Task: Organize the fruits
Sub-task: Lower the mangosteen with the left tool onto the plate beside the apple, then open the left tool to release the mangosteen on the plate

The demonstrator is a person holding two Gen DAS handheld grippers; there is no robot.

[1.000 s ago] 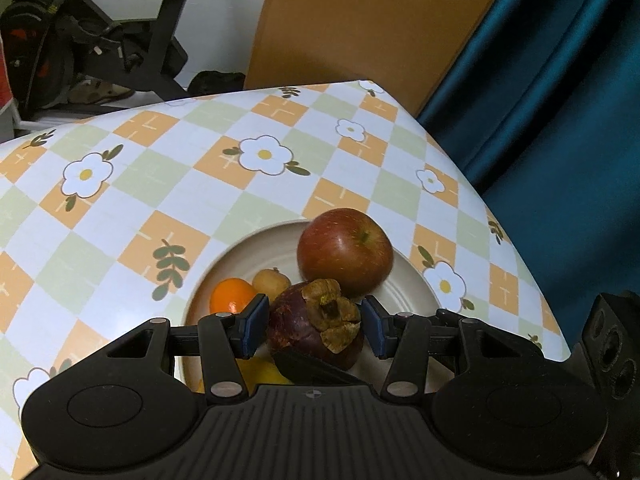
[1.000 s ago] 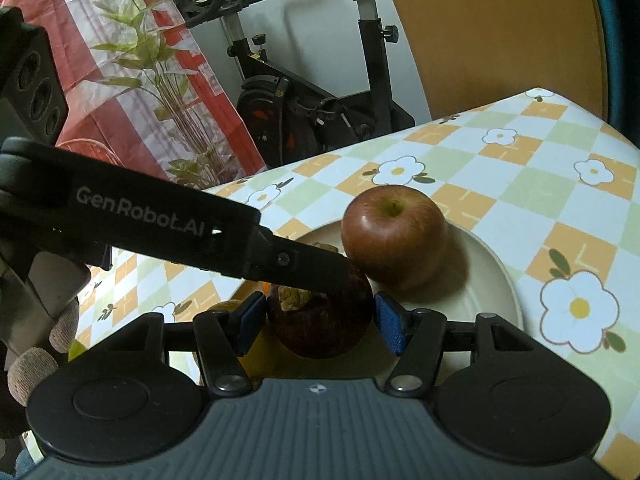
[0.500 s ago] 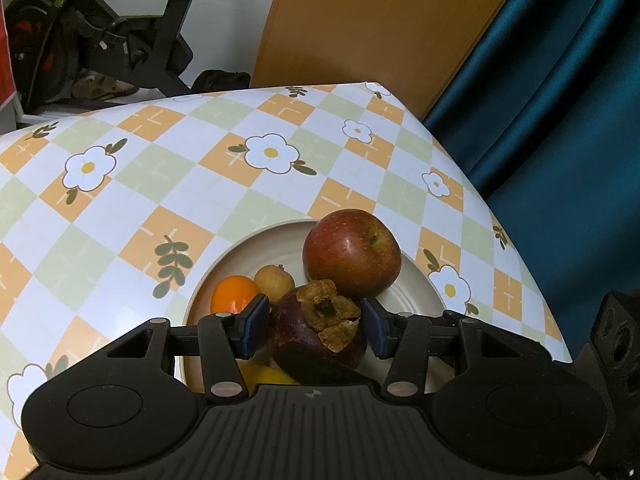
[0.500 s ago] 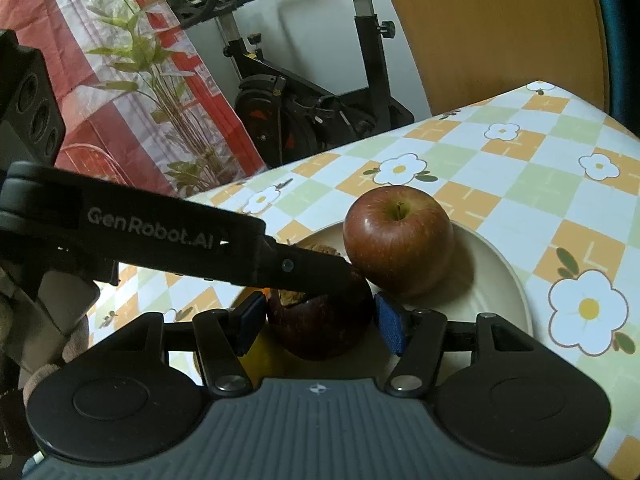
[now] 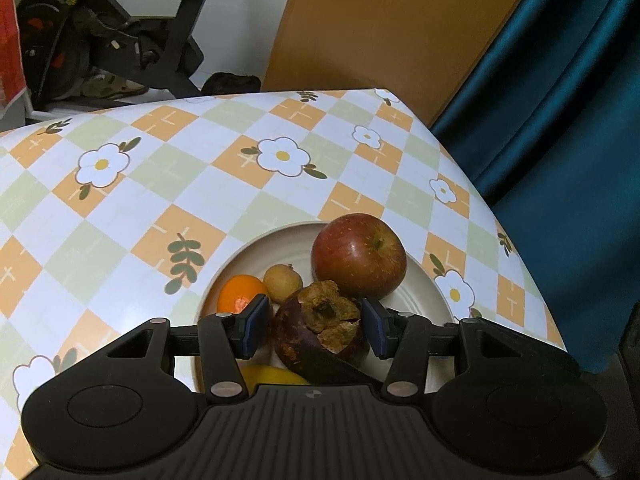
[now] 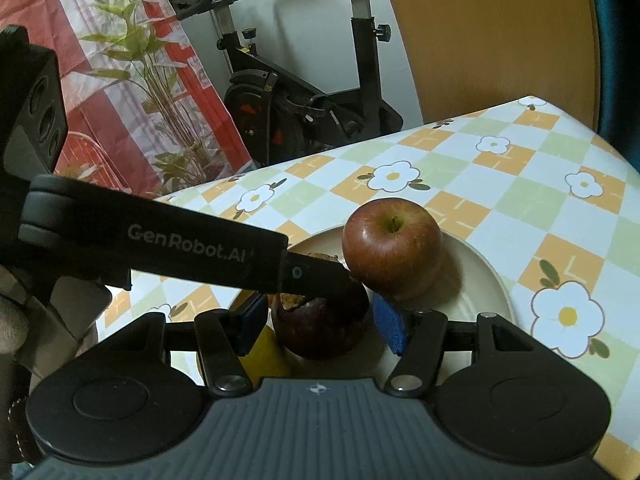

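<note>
A dark purple mangosteen (image 5: 298,340) with a dried brown cap rests on a cream plate (image 5: 248,264), just in front of a red apple (image 5: 358,256). My left gripper (image 5: 316,330) is shut on the mangosteen, its blue pads at the fruit's two sides. In the right wrist view one of its black fingers (image 6: 312,276) lies across the top of the mangosteen (image 6: 320,332). My right gripper (image 6: 320,330) straddles the same fruit from another side, open, with slim gaps at both pads. Its right pad sits between the mangosteen and the apple (image 6: 394,248).
A small orange (image 5: 238,292), a tan round fruit (image 5: 282,280) and a yellow fruit (image 5: 272,376) share the plate. The flowered tablecloth (image 5: 160,184) ends close to the plate's right at a teal curtain (image 5: 560,140). An exercise bike (image 6: 304,92) stands beyond the table.
</note>
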